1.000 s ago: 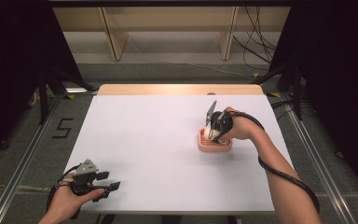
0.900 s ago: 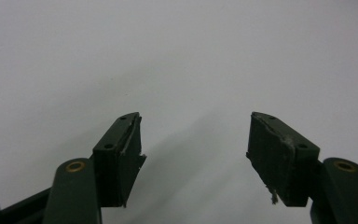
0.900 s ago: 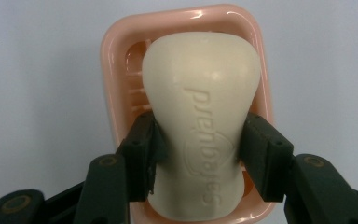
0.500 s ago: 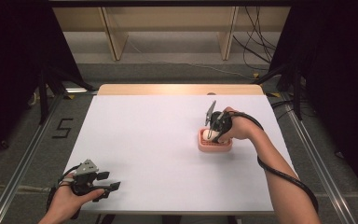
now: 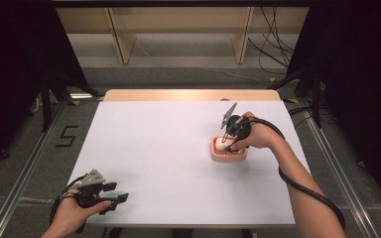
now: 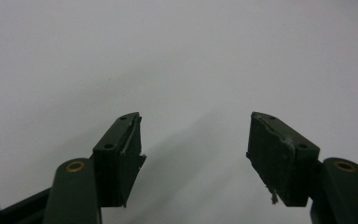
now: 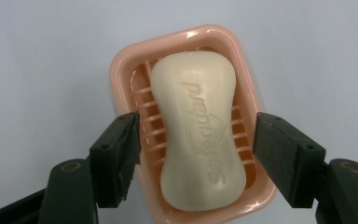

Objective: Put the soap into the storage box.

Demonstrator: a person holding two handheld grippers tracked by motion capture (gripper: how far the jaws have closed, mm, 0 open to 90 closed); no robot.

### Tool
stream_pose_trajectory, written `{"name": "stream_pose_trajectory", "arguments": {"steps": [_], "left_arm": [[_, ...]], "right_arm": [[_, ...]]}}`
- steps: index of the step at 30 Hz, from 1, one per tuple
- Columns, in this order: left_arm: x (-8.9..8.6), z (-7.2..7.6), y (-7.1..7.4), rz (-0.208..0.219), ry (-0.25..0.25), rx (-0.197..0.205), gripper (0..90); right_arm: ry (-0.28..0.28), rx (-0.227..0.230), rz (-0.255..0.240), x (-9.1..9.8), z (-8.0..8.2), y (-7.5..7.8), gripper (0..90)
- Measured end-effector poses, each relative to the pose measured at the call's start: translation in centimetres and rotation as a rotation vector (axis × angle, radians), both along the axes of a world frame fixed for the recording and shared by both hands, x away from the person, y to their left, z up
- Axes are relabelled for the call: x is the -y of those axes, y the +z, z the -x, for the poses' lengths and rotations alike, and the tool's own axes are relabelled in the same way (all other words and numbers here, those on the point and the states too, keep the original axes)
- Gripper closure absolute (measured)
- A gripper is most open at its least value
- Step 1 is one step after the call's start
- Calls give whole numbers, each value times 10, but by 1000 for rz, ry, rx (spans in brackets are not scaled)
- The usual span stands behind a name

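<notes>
At the near left corner of the white tabletop, the person's left hand comes up from the near edge and holds the left claw low over the surface, pointing toward the right edge. Its jaws stand released, well apart, with only bare white surface between them in the left gripper view; the worn pads show frayed edges.

Farther in, toward the right edge and about midway between near and far edges, the right forearm reaches in on a slant from the near right corner, a black cable looping along it. The wrist is bent so that the right hand tips the right claw down onto a pink soap dish. In the right gripper view the claw is open, its jaws to either side of a cream bar of soap that lies lengthwise in the ribbed dish. One jaw is over the dish's rim; whether either pad touches the soap I cannot tell.

Beyond the far edge of the tabletop, a strip of bare wood shows.
</notes>
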State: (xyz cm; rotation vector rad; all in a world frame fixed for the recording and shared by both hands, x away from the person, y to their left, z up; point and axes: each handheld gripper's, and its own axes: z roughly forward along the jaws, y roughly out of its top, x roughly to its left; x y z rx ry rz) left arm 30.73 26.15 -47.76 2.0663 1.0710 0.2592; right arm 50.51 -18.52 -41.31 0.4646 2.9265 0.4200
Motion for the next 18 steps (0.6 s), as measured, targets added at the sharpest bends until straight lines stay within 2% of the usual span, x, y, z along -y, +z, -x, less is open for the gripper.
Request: {"name": "stream_pose_trajectory", "arguments": {"steps": [1, 3, 5, 6, 8, 10, 11, 13, 16, 18], "left_arm": [[0, 0, 0, -1, 0, 0, 345], [0, 0, 0, -1, 1, 0, 345], [1, 0, -1, 4, 6, 0, 345], [1, 0, -1, -5, 6, -1, 345], [1, 0, -1, -4, 7, -1, 345], [2, 1, -1, 4, 8, -6, 345], [1, 0, 0, -8, -3, -2, 345], [2, 1, -1, 3, 7, -8, 345], [2, 1, -1, 4, 10, -9, 345], [2, 1, -1, 1, 8, -12, 345]], "right_arm": [[-42, 2, 4, 1, 4, 2, 322], [-22, 16, -32, 3, 8, 4, 319], [-67, 27, -61, 5, 15, 5, 319], [-92, 57, -76, 7, 20, 5, 319], [-121, 76, -104, 9, 27, 4, 316], [-124, 107, -138, 12, 34, 2, 316], [-137, 106, -159, 15, 40, 1, 316], [-143, 108, -169, 16, 48, -3, 317], [-114, 101, -174, 19, 62, -10, 316], [-122, 107, -180, 21, 71, -14, 316]]}}
